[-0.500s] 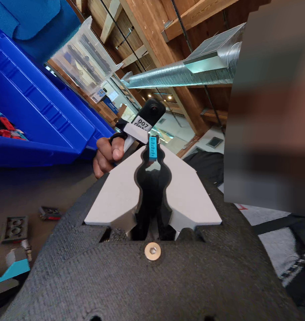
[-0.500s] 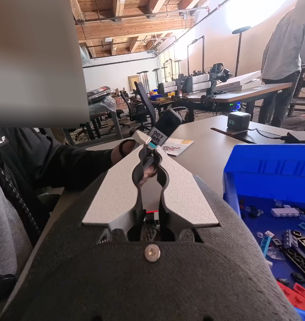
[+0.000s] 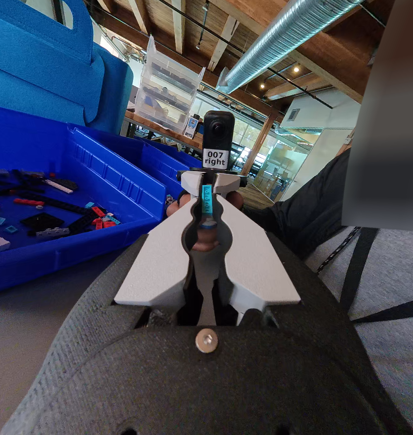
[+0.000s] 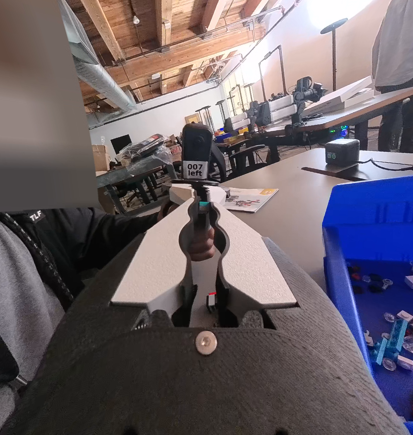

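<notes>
Bright daylight, window glare upper right — sharp centre, fisheye-warped edges.

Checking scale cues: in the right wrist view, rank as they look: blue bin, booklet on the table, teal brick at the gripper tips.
1. blue bin
2. booklet
3. teal brick
The bin sits nearer the camera, so true sizes stay unsure.

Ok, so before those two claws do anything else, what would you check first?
1. Left gripper pinches the teal brick at its tips: ok.
2. Right gripper also has a firm hold on that brick: cannot tell, the tips crowd together there.
3. The two grippers face each other nose to nose, in line: ok.
4. Blue bin sits off to the side, apart from both grippers: ok.
5. Brick joined to a second piece: cannot tell.
</notes>
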{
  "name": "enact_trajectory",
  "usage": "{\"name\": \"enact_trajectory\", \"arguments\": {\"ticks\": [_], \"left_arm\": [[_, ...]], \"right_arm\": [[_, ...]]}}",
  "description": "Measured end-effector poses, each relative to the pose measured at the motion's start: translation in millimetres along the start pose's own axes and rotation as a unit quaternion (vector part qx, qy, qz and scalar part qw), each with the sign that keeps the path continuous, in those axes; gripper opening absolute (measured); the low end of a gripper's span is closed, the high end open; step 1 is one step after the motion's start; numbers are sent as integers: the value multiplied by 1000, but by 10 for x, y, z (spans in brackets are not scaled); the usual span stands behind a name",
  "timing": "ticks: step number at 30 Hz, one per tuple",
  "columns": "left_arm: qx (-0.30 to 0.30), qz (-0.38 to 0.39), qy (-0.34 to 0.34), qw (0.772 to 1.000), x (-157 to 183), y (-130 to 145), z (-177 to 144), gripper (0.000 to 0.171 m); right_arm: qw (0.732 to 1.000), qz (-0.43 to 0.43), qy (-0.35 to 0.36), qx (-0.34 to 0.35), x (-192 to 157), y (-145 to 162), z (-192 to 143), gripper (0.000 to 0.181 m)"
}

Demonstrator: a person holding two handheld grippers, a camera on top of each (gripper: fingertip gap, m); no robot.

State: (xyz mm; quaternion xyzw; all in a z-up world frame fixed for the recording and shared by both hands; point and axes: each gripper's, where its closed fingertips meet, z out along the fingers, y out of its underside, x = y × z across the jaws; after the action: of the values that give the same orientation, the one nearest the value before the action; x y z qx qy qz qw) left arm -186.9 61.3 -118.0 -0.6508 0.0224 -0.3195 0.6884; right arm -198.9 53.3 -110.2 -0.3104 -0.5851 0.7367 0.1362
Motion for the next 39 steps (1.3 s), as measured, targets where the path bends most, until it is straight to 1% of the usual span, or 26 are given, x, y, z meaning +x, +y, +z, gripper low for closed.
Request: {"name": "enact_trajectory", "arguments": {"ticks": [3, 6, 8, 11, 15, 18, 27, 36, 37, 39], "left_arm": [[5, -21, 10, 1000, 14, -8, 3, 9], [16, -89, 39, 995, 31, -7, 10, 8], [26, -160, 70, 984, 43, -3, 15, 8], [34, -240, 113, 963, 69, 22, 17, 9], [43, -280, 136, 949, 88, 19, 19, 9], [47, -292, 149, 944, 110, 18, 19, 8], [37, -301, 167, 938, 177, 51, 45, 7], [36, -334, 198, 921, 235, 80, 60, 4], [36, -333, 196, 921, 227, 83, 58, 4], [32, -305, 181, 934, 207, 88, 52, 4]], "right_arm": [[1000, -17, 2, 1, -13, -8, -4, 9], [999, -53, 4, -4, -27, -6, -15, 9], [997, -75, 5, -10, -35, 1, -22, 9], [994, -106, 0, -20, -57, 22, -33, 9], [990, -138, -4, -28, -81, 33, -48, 9], [985, -167, -6, -35, -112, 40, -59, 9], [968, -244, -18, -51, -192, 65, -108, 9], [950, -302, -41, -65, -285, 122, -157, 9], [949, -304, -39, -66, -278, 131, -157, 9], [951, -301, -34, -69, -245, 144, -161, 9]]}}
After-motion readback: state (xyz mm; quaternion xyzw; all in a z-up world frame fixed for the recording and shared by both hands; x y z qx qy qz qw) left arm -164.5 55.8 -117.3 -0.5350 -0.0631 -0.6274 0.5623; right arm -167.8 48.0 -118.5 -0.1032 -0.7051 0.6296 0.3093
